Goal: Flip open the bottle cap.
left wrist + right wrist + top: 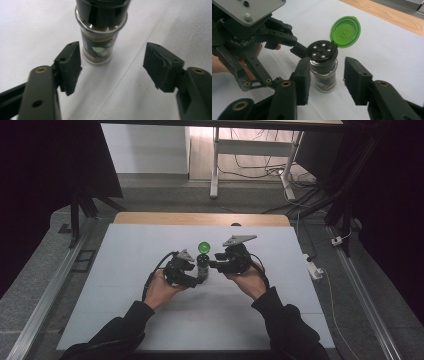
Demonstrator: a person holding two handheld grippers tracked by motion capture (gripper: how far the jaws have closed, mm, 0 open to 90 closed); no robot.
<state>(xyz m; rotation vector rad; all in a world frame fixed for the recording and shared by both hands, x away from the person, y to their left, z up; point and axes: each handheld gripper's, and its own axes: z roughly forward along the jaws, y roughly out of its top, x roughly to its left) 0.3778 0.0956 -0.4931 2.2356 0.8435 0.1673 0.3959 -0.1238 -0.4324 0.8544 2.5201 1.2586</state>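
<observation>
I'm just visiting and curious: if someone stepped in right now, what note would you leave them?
Left gripper: jaws open, spice jar just ahead, not gripped.
Right gripper: jaws open on either side of the jar, apparently not clamping it.
Jar stands upright mid-table between both grippers.
Done: green flip lid is open, shaker holes exposed.
Left: probably grip the jar; what follows is unclear.

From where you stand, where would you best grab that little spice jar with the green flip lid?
Probably the glass body of the spice jar, from the side: it stands upright, its walls round and straight. The green lid is flipped open on top, so avoid coming from above. The right gripper already straddles the body, open.
</observation>
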